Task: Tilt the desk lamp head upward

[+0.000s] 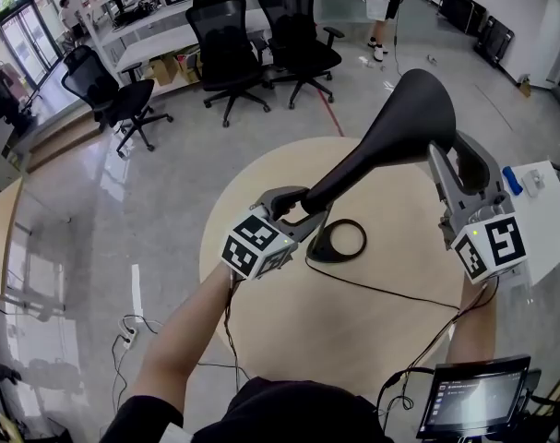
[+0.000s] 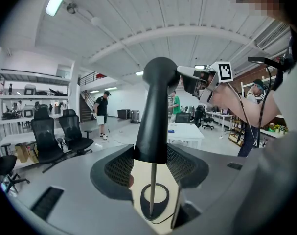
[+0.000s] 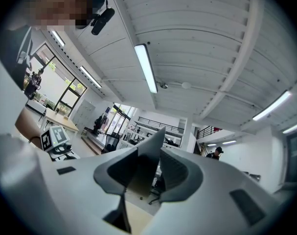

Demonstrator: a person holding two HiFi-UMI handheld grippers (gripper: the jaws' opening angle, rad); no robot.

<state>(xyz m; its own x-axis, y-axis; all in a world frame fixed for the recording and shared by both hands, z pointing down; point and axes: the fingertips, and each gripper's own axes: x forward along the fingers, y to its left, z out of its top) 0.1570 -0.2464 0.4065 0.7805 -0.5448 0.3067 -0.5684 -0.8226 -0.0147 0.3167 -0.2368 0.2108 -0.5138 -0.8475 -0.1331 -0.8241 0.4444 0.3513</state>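
A black desk lamp stands on the round wooden table [image 1: 252, 201] on a ring-shaped base [image 1: 339, 241]. Its arm [image 1: 349, 178] slants up to the right and ends in a broad flat head [image 1: 413, 118]. My left gripper [image 1: 298, 212] is shut on the lower arm just above the base. In the left gripper view the arm [image 2: 155, 116] rises between the jaws of that gripper [image 2: 150, 173], with the base [image 2: 153, 197] below. My right gripper [image 1: 450, 160] is shut on the head's right edge, and the right gripper view shows the head's thin edge [image 3: 147, 163] pinched between the jaws.
The lamp's black cable [image 1: 390, 293] trails across the table toward the front right. A small screen [image 1: 473, 395] sits at the lower right, beside a white table [image 1: 542, 220]. Black office chairs [image 1: 229, 44] stand on the floor behind the table, and a person [image 1: 383, 7] is further back.
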